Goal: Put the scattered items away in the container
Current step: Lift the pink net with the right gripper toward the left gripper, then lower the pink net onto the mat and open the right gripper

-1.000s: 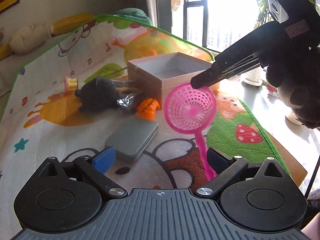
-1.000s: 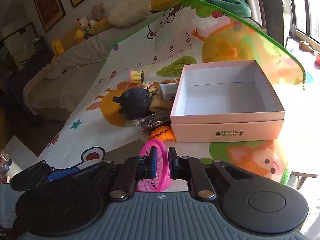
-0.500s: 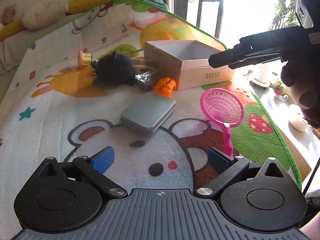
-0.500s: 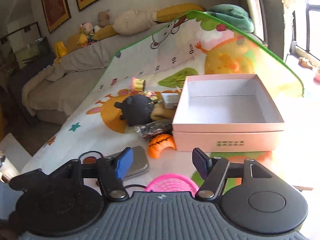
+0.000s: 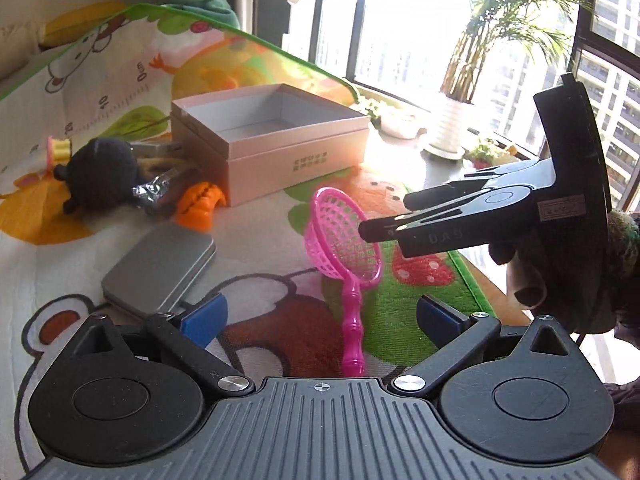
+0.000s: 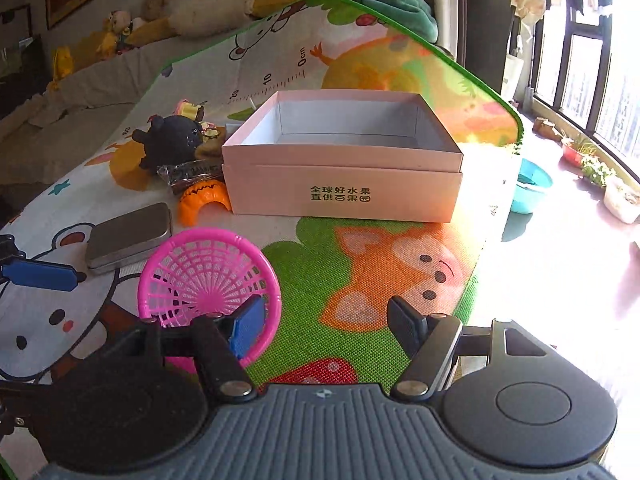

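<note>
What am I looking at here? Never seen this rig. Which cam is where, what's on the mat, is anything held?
There is no robot here. A person holds a handheld two-finger gripper in each hand, and each has a fisheye camera looking out along its fingers.

The left wrist view shows the left gripper at the bottom, with the right gripper coming in from the right. The right wrist view shows that gripper's own fingers.

On the play mat are an open pink box, a pink toy net, a grey tin, an orange toy, a black plush and a foil wrapper.

Nothing is held. The left jaws are opening with the net's handle between them, ungripped. The right jaws stand open and empty.
</note>
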Demonstrator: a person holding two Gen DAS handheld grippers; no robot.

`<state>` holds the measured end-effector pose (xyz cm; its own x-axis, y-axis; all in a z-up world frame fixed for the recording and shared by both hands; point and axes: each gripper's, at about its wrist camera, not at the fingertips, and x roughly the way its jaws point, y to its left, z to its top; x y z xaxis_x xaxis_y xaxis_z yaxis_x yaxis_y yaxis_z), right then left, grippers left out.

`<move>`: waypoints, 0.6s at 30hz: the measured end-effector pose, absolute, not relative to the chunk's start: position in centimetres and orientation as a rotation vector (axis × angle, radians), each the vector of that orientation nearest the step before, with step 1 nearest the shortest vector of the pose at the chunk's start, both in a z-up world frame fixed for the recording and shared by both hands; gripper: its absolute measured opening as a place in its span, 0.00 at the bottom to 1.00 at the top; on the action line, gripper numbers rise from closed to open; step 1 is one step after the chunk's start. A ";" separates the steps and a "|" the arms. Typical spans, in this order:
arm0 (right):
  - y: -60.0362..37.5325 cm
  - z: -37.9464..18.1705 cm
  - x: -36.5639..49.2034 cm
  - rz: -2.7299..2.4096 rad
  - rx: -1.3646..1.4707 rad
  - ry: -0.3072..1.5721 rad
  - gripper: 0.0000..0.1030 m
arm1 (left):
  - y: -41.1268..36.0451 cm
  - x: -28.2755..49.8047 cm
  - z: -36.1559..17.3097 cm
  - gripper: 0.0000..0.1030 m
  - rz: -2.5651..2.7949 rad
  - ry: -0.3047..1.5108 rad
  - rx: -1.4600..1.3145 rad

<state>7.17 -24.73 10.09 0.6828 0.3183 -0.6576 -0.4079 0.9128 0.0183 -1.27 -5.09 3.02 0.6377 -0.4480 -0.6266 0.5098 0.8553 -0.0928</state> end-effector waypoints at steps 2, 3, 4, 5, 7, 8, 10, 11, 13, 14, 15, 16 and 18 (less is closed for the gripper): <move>-25.1 9.4 7.4 0.410 -0.124 0.728 0.67 | -6.1 -0.8 2.7 1.00 -0.570 0.696 0.121; -25.4 9.2 7.5 0.411 -0.112 0.726 0.67 | -6.6 -0.6 2.5 1.00 -0.582 0.699 0.135; -25.7 9.2 7.6 0.417 -0.106 0.729 0.67 | -7.1 -0.4 2.4 1.00 -0.595 0.702 0.150; -26.0 9.2 7.7 0.426 -0.097 0.731 0.67 | -7.6 -0.2 2.2 1.00 -0.609 0.702 0.166; -26.3 9.1 7.9 0.439 -0.088 0.730 0.67 | -8.6 0.2 2.1 1.00 -0.640 0.696 0.197; -26.4 9.1 7.9 0.443 -0.089 0.726 0.67 | -8.8 0.3 2.2 1.00 -0.654 0.692 0.199; -26.7 9.0 7.8 0.453 -0.083 0.718 0.67 | -8.7 0.5 2.5 1.00 -0.692 0.688 0.173; -26.9 9.0 7.7 0.457 -0.079 0.714 0.67 | -8.6 0.5 2.7 1.00 -0.706 0.688 0.157; -27.3 9.1 7.5 0.466 -0.064 0.710 0.67 | -8.1 0.2 2.9 1.00 -0.709 0.686 0.144; -27.6 9.2 7.4 0.483 -0.044 0.712 0.67 | -7.8 -0.1 2.9 1.00 -0.694 0.686 0.151; -28.0 9.5 7.3 0.509 -0.009 0.715 0.67 | -7.6 -0.3 2.8 1.00 -0.674 0.689 0.162; -28.5 9.9 7.2 0.541 0.036 0.716 0.67 | -7.3 -0.5 2.7 1.00 -0.650 0.695 0.170; -29.1 10.7 7.0 0.579 0.099 0.708 0.68 | -6.8 -0.6 2.4 1.00 -0.618 0.712 0.164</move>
